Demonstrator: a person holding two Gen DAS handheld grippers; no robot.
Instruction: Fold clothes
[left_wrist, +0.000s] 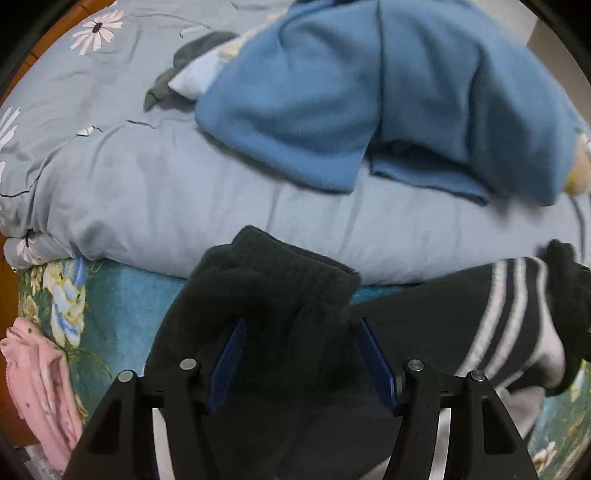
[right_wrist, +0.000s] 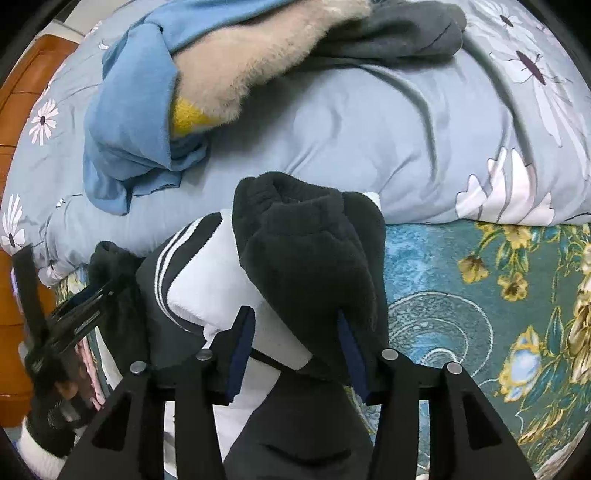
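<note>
A black fleece garment with white stripes (left_wrist: 506, 314) hangs between my two grippers at the bed's front edge. My left gripper (left_wrist: 301, 354) is shut on a bunched black edge of it (left_wrist: 266, 288). My right gripper (right_wrist: 295, 350) is shut on another thick fold of the same garment (right_wrist: 306, 251), whose white lining and stripes (right_wrist: 192, 273) show to the left. In the right wrist view the left gripper (right_wrist: 74, 314) appears at the far left, with a gloved hand below it.
A pale blue flowered quilt (left_wrist: 166, 192) covers the bed. A blue fleece garment (left_wrist: 332, 103) lies on it, with a beige fluffy piece (right_wrist: 258, 62) and a dark grey garment (right_wrist: 399, 33). A teal floral blanket (right_wrist: 498, 295) lies underneath. A pink garment (left_wrist: 40, 384) hangs at the left.
</note>
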